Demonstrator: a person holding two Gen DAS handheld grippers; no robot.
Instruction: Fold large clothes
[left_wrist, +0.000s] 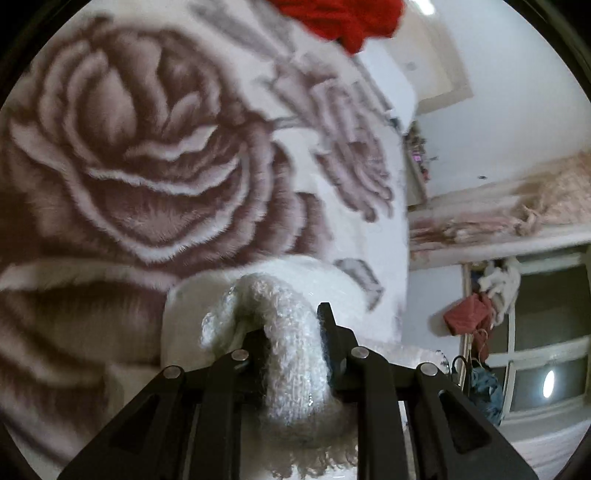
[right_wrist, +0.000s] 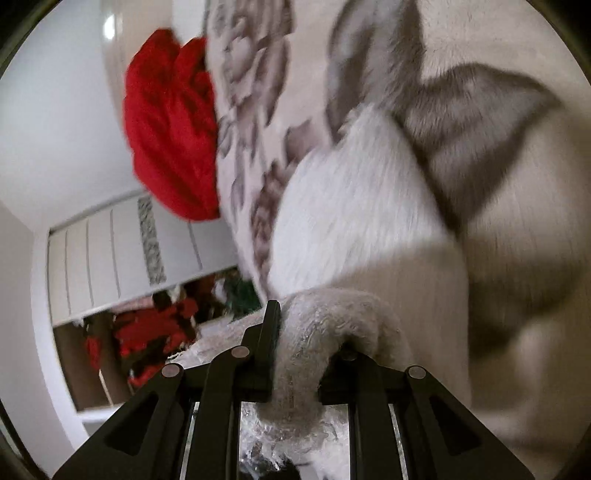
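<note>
Two grippers show, the left gripper (left_wrist: 291, 332) and the right gripper (right_wrist: 306, 332), each pinching a bunch of one white knit (left_wrist: 291, 369). One rose blanket (left_wrist: 147, 147) lies behind, with one red garment (right_wrist: 170, 125) on it.

left gripper (left_wrist: 291, 332) fingers clamped, right gripper (right_wrist: 310, 332) fingers clamped

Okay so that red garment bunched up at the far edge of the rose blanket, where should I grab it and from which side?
Grip the red garment on one of the rounded folds bulging past the edge of the rose blanket, coming from the open wall side, where nothing covers it. Both the left gripper and right gripper are shut on the white knit garment, so one must let go first.
</note>
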